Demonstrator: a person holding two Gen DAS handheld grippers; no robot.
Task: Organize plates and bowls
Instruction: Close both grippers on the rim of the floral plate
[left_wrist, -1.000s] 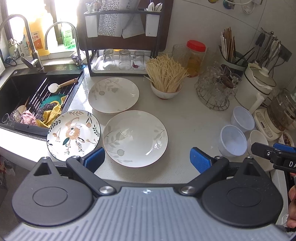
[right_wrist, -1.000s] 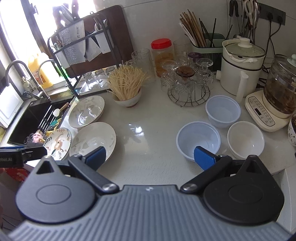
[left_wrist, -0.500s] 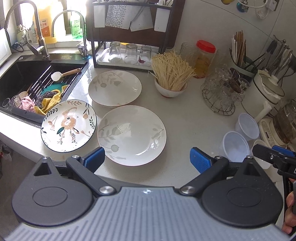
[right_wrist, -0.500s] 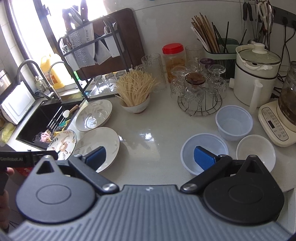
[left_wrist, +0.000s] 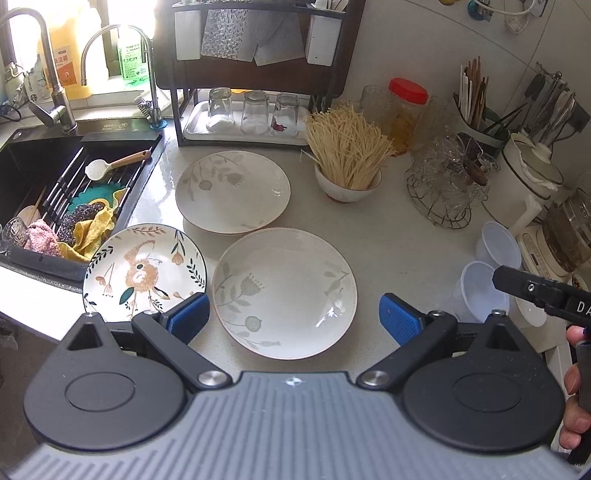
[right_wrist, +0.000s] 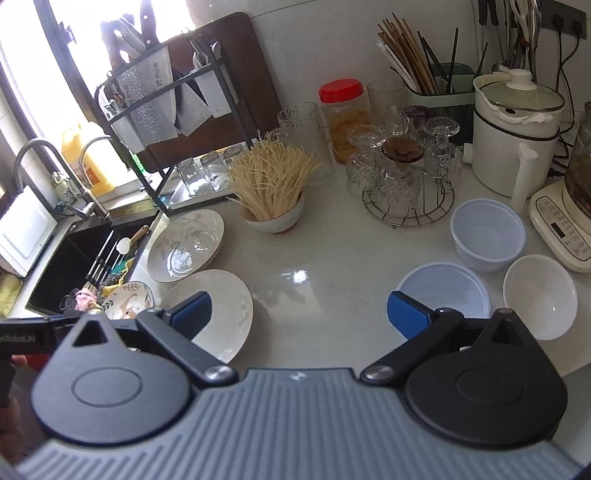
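Plates fill the near half of the left wrist view. The left gripper (left_wrist: 294, 318) hangs above the pale stone counter (left_wrist: 399, 240) with its blue-padded fingers (left_wrist: 188, 316) spread wide and nothing between them. Between the pads lies the near white leaf-patterned plate (left_wrist: 286, 291), close to the counter's front edge. Behind it, the far white leaf-patterned plate (left_wrist: 232, 191) slightly overlaps the near one's rim. The flower-painted plate with a dark rim (left_wrist: 144, 271) sits to the left, right beside the black sink (left_wrist: 33, 162), its rim reaching the sink edge. A white bowl stuffed with pale dry noodles (left_wrist: 347, 162) stands behind the plates. Bare counter opens between the plates and the translucent plastic tubs (left_wrist: 484, 291) at the right.

From the right wrist view, the right gripper (right_wrist: 298, 313) is likewise spread and empty. Its right pad overlaps the near translucent plastic bowl (right_wrist: 443, 291); a deeper translucent tub (right_wrist: 487, 232) sits behind, a small white ceramic bowl (right_wrist: 539, 295) just beside it near the counter's edge. A wide bare stretch of counter separates these bowls from the plates.
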